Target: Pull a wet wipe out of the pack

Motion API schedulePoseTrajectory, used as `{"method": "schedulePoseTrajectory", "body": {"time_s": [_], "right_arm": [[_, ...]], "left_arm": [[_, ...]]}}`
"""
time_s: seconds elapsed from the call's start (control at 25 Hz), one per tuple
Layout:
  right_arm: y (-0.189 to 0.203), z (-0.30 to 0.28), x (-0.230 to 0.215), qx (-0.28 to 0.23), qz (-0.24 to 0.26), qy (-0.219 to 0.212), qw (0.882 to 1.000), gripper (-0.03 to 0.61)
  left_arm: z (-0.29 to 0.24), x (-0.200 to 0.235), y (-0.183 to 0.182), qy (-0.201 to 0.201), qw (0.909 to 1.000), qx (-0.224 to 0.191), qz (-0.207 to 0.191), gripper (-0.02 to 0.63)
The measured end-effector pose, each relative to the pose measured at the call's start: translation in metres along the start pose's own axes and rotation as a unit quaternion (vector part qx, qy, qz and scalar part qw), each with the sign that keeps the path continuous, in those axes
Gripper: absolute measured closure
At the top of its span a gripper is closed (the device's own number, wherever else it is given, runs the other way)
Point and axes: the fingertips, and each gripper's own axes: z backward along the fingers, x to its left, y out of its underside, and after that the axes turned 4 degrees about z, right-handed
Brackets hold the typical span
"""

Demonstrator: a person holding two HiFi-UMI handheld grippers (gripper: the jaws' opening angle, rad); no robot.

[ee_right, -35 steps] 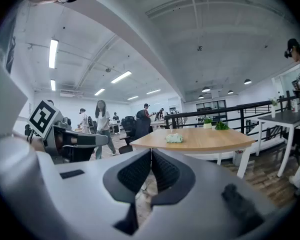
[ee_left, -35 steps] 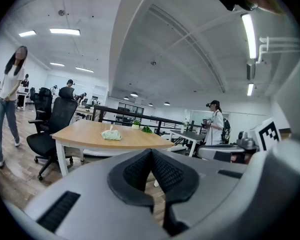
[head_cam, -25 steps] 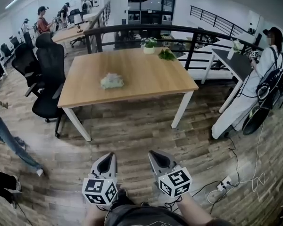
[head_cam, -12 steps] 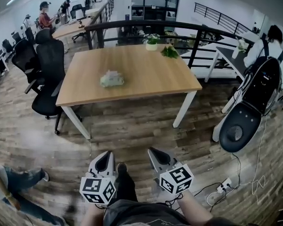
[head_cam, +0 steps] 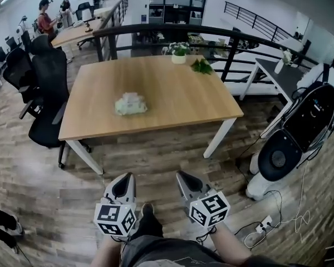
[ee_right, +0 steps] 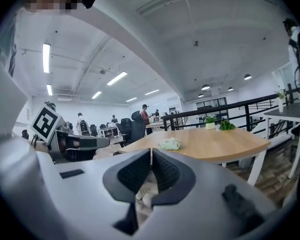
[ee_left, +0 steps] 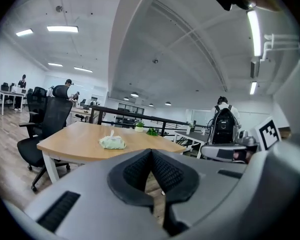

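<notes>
Worktop (head_cam: pixel 178 93) sits a bit nearer and larger in the head view than a second ago, so the person carrying the grippers is walking up to it; walkers at the left edge are mostly gone from view, and a white and black round machine (head_cam: pixel 289 149) now fills the right side where a person in white stood

Left gripper (head_cam: pixel 127 176) and right gripper (head_cam: pixel 181 174) are held low and side by side over the wood floor (head_cam: pixel 156 154), pointing toward the worktop, well short of its near edge. Both gripper views show the ribbed pads pressed together with nothing between them, so both are closed and empty

Wet wipe pack (head_cam: pixel 130 104) lies alone on the left-middle of the worktop, well apart from the potted plant (head_cam: pixel 179 52) and the green leaves (head_cam: pixel 201 66) at the far edge. Left gripper view shows a small white bit standing up from the top of the pack, probably the first wipe, too small to be sure. Pack looks untouched, no wipe drawn out

Progress judgement: task itself not started, only the approach is under way. Left to do: close the gap to the worktop, open the jaws, likely hold the pack down with one gripper, pinch the white tab with the other and pull it up and clear. Black office chair (head_cam: pixel 47 93) stands at the left side of the worktop, not in the way
</notes>
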Motion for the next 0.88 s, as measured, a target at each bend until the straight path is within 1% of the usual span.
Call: {"method": "schedulePoseTrajectory", "body": {"time_s": [0.2,0.36,0.6,0.88], "right_arm": [[-0.016,-0.065,-0.019,0.015,0.002,0.011,1.0,0.551],[-0.023,-0.115,-0.035,0.031,-0.002,0.017,0.999,0.551],[-0.036,-0.19,-0.053,0.04,-0.005,0.023,0.999,0.551],[-0.043,-0.247,-0.069,0.048,-0.008,0.03,0.998,0.551]], "left_arm": [[-0.049,0.044,-0.025,0.013,0.9998,0.011,0.009,0.601],[-0.086,0.079,-0.044,0.016,0.9997,0.015,0.011,0.601],[-0.133,0.13,-0.054,0.018,0.9991,0.03,0.026,0.601],[-0.174,0.171,-0.067,0.022,0.9987,0.035,0.03,0.601]]}}
